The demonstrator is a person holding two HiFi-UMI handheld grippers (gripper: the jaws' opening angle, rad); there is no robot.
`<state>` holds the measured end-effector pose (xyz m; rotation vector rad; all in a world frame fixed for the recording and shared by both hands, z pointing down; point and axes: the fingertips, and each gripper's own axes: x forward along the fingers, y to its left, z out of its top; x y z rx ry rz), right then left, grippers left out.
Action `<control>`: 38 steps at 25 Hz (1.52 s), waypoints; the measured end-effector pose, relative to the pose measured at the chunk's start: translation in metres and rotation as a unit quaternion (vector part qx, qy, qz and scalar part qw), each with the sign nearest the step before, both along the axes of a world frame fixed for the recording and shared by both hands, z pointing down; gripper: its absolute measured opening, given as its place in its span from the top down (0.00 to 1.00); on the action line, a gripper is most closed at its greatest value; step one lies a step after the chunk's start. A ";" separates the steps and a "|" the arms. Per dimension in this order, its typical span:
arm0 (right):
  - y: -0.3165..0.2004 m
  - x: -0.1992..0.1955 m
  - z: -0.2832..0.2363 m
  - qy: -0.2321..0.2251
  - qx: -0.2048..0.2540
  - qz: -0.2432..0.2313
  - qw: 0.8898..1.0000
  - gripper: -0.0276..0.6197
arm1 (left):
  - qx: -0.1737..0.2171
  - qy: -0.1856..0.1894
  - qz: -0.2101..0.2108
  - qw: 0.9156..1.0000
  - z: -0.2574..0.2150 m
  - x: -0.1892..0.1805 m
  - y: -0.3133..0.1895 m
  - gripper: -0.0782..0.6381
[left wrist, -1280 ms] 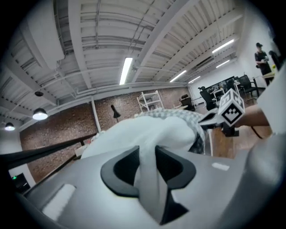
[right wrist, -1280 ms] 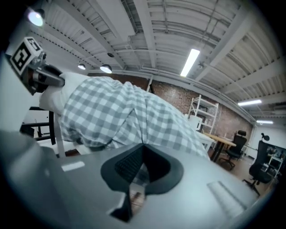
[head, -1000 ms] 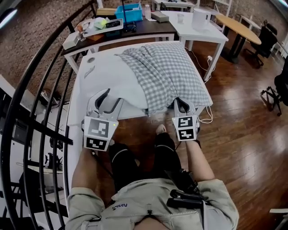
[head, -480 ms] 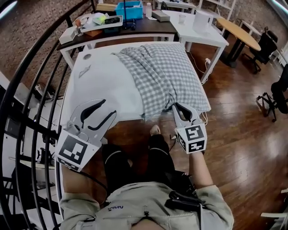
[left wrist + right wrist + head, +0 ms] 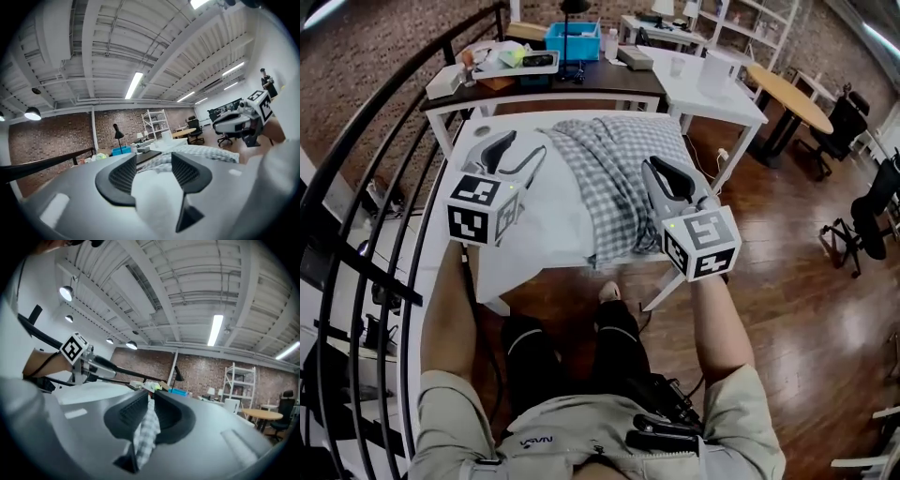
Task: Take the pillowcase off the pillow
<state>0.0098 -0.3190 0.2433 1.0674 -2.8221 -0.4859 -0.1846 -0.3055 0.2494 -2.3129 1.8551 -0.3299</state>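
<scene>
A white pillow [image 5: 546, 211] lies on a white table [image 5: 469, 141], with a grey checked pillowcase [image 5: 614, 169] bunched over its right half. My left gripper [image 5: 523, 145] is raised over the pillow's left part. Its jaws stand wide and are opening, with white pillow fabric [image 5: 154, 201] between them. My right gripper [image 5: 654, 169] hangs over the pillowcase's right side. In the right gripper view a strip of the checked pillowcase [image 5: 146, 437] is pinched between the narrow jaws of my right gripper [image 5: 149, 411], which are opening slightly.
Behind the table stands a dark desk with a blue bin [image 5: 572, 36], then a white table [image 5: 712, 80] and a round wooden table [image 5: 792, 89]. A black railing [image 5: 384, 141] curves along the left. Office chairs [image 5: 872, 202] stand on the wood floor at right.
Both grippers rose and moved forward over the table. The left came from beyond the front-left edge onto the white pillow. The right lifted with the checked cloth in it.
</scene>
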 end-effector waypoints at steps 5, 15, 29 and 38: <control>-0.051 -0.055 -0.020 0.044 -0.016 -0.009 0.999 0.85 | -0.079 0.015 -0.063 0.995 0.052 -0.035 -0.057 0.56; -0.114 -0.156 0.045 0.204 -0.105 0.001 0.973 0.68 | -0.112 -0.042 -0.036 0.992 0.115 0.011 -0.033 0.87; -0.190 -0.083 0.000 0.226 -0.043 0.189 0.955 0.93 | 0.098 0.063 -0.028 0.993 -0.006 -0.012 0.063 0.87; -0.226 -0.004 0.048 0.216 -0.083 0.260 0.937 0.93 | 0.012 0.089 -0.067 0.994 0.057 -0.053 0.001 0.87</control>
